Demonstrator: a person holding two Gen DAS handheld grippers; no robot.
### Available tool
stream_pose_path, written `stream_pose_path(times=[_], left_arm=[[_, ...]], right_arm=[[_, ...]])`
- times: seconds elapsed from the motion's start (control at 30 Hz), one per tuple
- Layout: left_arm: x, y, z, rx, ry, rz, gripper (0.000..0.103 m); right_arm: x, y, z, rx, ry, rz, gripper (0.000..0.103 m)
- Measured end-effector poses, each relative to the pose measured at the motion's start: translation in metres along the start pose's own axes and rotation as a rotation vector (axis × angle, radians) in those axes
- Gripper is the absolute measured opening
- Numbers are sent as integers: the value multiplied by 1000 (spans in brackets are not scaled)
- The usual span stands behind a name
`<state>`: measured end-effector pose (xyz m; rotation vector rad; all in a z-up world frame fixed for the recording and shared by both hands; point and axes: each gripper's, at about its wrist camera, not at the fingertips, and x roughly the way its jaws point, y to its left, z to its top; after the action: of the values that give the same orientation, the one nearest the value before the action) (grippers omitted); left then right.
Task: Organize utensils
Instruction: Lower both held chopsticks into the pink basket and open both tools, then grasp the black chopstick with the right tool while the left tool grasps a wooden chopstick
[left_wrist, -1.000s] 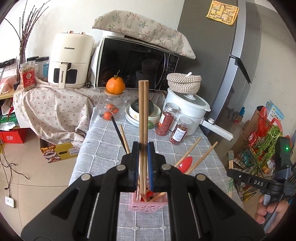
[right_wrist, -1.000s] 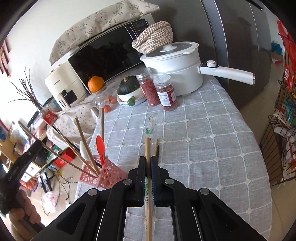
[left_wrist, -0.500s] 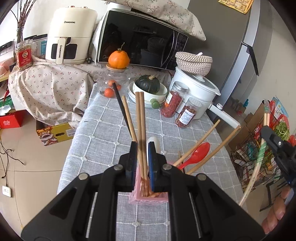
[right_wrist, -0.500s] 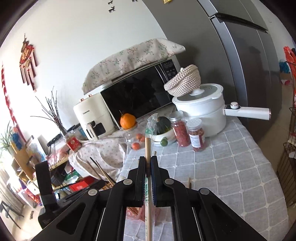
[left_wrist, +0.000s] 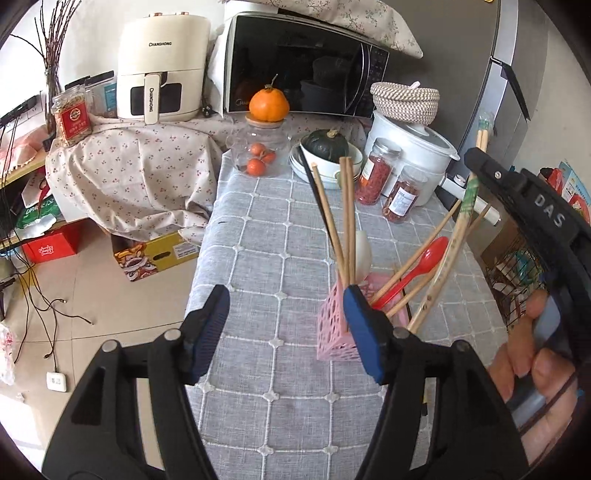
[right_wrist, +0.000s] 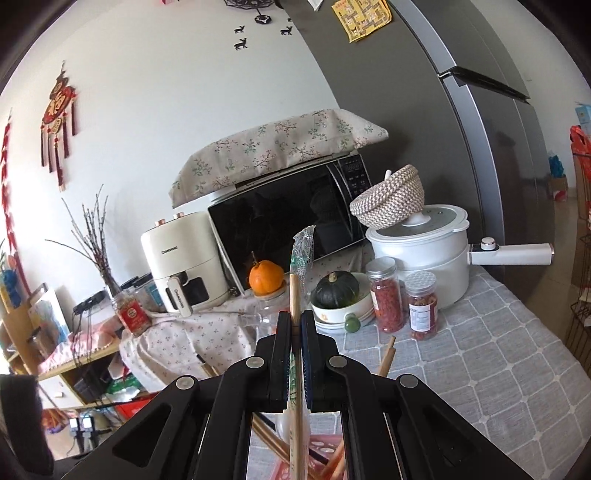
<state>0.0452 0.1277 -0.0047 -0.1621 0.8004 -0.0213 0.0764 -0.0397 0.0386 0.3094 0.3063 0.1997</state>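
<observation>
1. Left tongs (left_wrist: 284, 325) spread, jaws just opening, nothing between the pads; bare chopsticks (left_wrist: 347, 218) stand free in the pink holder (left_wrist: 332, 332) on the worktop (left_wrist: 266, 258)
2. Right tongs (right_wrist: 294, 354) pinch wrapped chopsticks (right_wrist: 295, 295), lower tip at the holder's mouth
3. Risk: the tip catches the red spoon (left_wrist: 417, 266) or leaning sticks, tipping the light holder

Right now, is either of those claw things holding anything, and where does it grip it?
The right gripper clamps wrapped chopsticks partway along their length. The left gripper, whose jaws have just been opening, holds nothing.
</observation>
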Motion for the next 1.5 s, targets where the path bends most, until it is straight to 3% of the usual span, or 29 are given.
stream_pose_path(times=[0.1, 0.3, 0.43, 0.73, 0.93, 1.3, 1.5], left_arm=[[-1, 10, -3, 4, 6, 16, 65], [4, 19, -7, 4, 40, 20, 65], [6, 18, -9, 10, 62, 20, 65], [7, 14, -11, 25, 69, 20, 65], [17, 19, -14, -20, 124, 12, 66], [24, 10, -23, -35, 175, -16, 77], [29, -15, -29, 19, 198, -44, 82]], right_arm=[[10, 7, -8, -23, -61, -85, 5], [25, 16, -19, -53, -116, -145, 5], [38, 11, -30, -16, -87, -177, 5], [44, 12, -49, -1, -11, -164, 8], [36, 9, -60, 2, 77, -138, 10], [-18, 4, -27, -112, 84, -22, 45], [-38, -31, -14, -182, 116, -42, 59]])
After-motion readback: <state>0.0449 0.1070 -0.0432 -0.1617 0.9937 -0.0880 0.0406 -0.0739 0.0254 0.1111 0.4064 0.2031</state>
